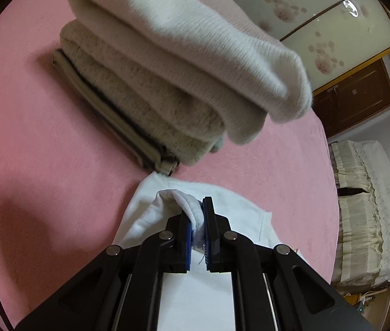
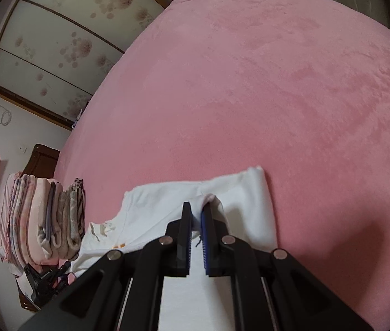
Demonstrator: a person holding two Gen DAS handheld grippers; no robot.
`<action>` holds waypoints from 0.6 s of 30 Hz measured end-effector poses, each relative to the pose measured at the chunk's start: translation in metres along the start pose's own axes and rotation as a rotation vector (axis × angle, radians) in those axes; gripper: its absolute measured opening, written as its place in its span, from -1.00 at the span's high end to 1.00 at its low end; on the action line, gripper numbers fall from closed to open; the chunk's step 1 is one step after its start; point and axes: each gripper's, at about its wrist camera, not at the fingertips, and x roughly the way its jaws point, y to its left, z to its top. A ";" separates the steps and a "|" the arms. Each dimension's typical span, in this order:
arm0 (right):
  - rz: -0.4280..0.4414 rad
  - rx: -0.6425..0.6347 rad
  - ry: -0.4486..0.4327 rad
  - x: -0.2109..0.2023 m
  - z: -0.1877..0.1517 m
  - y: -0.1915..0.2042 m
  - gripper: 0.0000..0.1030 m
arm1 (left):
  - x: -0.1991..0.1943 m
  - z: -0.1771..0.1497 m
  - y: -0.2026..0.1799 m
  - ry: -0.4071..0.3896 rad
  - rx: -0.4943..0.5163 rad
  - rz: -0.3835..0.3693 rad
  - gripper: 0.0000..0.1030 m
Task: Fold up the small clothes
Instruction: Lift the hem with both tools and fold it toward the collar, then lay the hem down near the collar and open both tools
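A small white garment (image 1: 233, 209) lies on the pink bed cover (image 1: 29, 138). My left gripper (image 1: 197, 215) is shut on a pinched fold of its edge. The same white garment (image 2: 250, 193) shows in the right wrist view, with an orange print (image 2: 119, 246) near its left part. My right gripper (image 2: 197, 215) is shut on another raised fold of it. Both folds are lifted slightly off the cover.
A stack of folded cream and white knitwear (image 1: 167, 69) with a striped piece underneath lies just beyond the left gripper. A pile of folded clothes (image 2: 43, 220) stands at the bed's left side. Wardrobe doors (image 2: 57, 41) and pink bed cover (image 2: 277, 96) lie beyond.
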 end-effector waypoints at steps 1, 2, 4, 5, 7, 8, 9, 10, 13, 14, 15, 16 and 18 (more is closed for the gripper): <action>0.006 0.001 -0.004 0.001 0.003 0.003 0.89 | 0.001 0.002 -0.001 -0.002 -0.002 -0.002 0.90; 0.009 0.002 -0.006 0.003 0.006 0.005 0.89 | 0.004 0.004 -0.001 0.000 -0.009 0.000 0.90; -0.008 0.008 0.013 0.012 0.012 0.006 0.88 | 0.013 0.008 -0.001 0.017 -0.031 0.011 0.89; -0.026 0.015 0.024 0.016 0.014 0.005 0.85 | 0.019 0.009 0.001 0.031 -0.053 0.019 0.87; -0.059 0.032 0.042 0.024 0.017 0.002 0.83 | 0.023 0.011 0.001 0.048 -0.074 0.016 0.67; -0.059 0.041 0.045 0.026 0.018 0.001 0.75 | 0.023 0.010 0.000 0.050 -0.078 0.010 0.60; -0.045 0.055 0.045 0.025 0.019 -0.002 0.59 | 0.023 0.010 0.001 0.047 -0.082 -0.004 0.43; -0.029 0.068 0.034 0.021 0.020 -0.004 0.48 | 0.019 0.010 -0.001 0.034 -0.081 -0.019 0.20; -0.023 0.042 -0.019 0.006 0.022 0.000 0.21 | 0.003 0.010 -0.009 -0.040 -0.051 -0.038 -0.04; -0.026 0.019 -0.028 0.002 0.021 0.004 0.21 | -0.003 0.011 -0.014 -0.058 -0.030 -0.048 -0.05; -0.027 -0.016 -0.039 -0.003 0.020 0.009 0.21 | -0.008 0.011 -0.019 -0.072 0.000 -0.052 -0.04; -0.026 -0.041 -0.046 -0.005 0.019 0.015 0.21 | -0.012 0.010 -0.024 -0.083 0.028 -0.047 -0.04; -0.039 -0.135 -0.065 -0.012 0.011 0.033 0.21 | -0.020 0.004 -0.041 -0.111 0.130 -0.029 -0.04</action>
